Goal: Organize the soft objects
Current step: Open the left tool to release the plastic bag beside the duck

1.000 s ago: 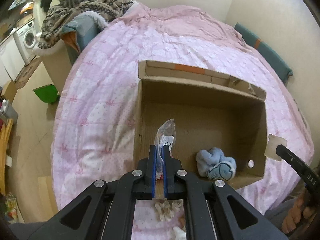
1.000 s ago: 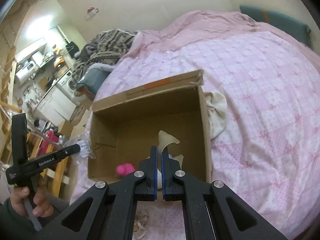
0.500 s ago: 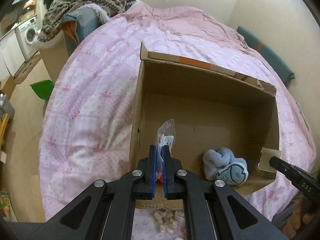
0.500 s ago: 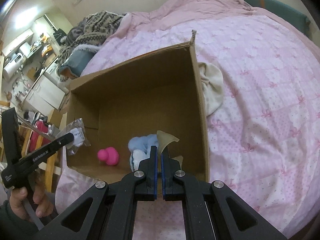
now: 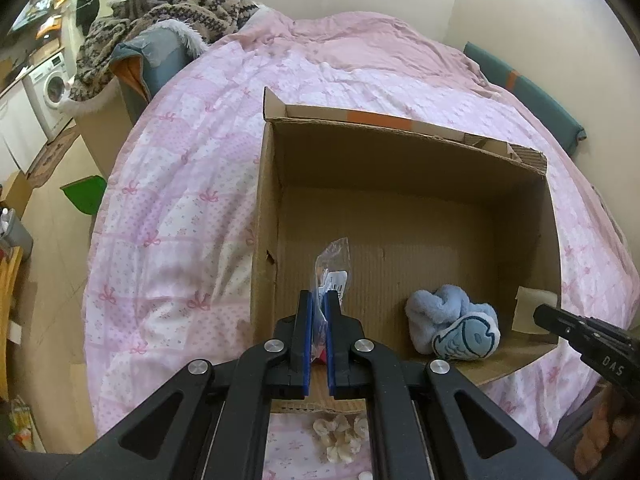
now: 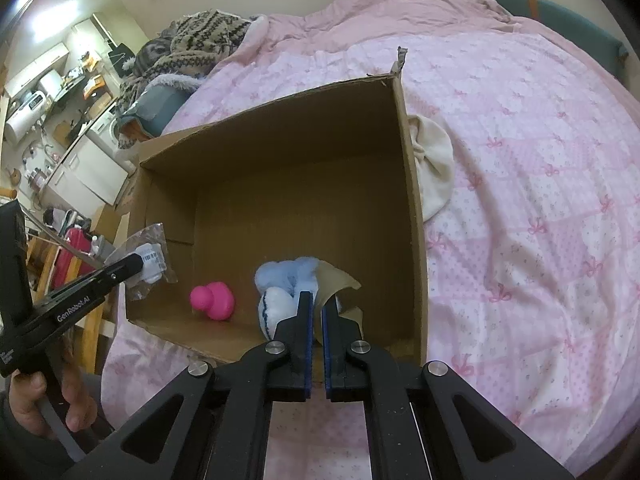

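The left gripper is clamped on a crinkly clear plastic packet with a white barcode label, held over the near left corner of the open brown cardboard box on the pink bow-print quilt. The right gripper pinches a thin translucent cream sheet above the near right corner. Inside, a fluffy pale-blue fish plush lies at 3 o'clock from the packet, and a bright pink rubber duck at 9 o'clock from the plush. Best to lower each load below the rim before releasing, aiming for bare floor beside the toys.
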Demonstrator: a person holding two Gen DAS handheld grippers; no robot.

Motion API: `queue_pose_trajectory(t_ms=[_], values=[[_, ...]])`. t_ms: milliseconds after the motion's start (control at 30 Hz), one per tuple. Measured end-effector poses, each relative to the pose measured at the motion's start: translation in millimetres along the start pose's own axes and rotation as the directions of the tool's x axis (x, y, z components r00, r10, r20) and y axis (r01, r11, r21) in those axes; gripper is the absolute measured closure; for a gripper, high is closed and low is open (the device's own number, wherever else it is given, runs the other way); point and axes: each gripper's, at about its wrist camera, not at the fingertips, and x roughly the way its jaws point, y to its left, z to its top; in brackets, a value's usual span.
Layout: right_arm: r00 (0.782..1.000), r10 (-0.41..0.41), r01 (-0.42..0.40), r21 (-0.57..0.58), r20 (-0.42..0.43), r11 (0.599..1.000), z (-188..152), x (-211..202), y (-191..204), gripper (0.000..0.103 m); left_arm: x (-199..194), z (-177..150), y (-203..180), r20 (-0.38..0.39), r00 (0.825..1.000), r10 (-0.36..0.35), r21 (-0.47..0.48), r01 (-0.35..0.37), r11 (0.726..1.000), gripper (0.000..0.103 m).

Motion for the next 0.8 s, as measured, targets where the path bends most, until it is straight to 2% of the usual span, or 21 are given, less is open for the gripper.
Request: queue_pose_trajectory(t_ms=[333, 500, 600, 800], values=[[1.000, 0.024, -0.024, -0.008, 0.003, 1.000, -1.5, -0.4, 2.0, 0.098, -0.3, -2.2, -6.5, -0.002, 1.000, -0.009, 0.027, 0.009, 1.000, 0.098], [0.999, 0.045, -0.045, 0.006, 0.020, 0.999, 0.5, -3.7, 1.1, 0.094, -1.0, -1.4, -5.9, 0.000, 1.000, -0.003, 0.024, 0.003, 1.000, 0.098], [0.999, 0.046, -0.047, 0.009, 0.028, 0.999, 0.7, -5.0, 0.9, 0.088, -2.1, -1.8, -5.1, 0.007, 1.000, -0.001, 0.013, 0.001, 1.000, 0.096], [0.997, 0.051, -0.051, -0.002, 0.059, 0.999, 1.0, -9.3, 3.3, 0.069, -5.1, -1.3, -7.6, 0.013, 1.000, 0.004, 0.033, -0.005, 0.999, 0.090]])
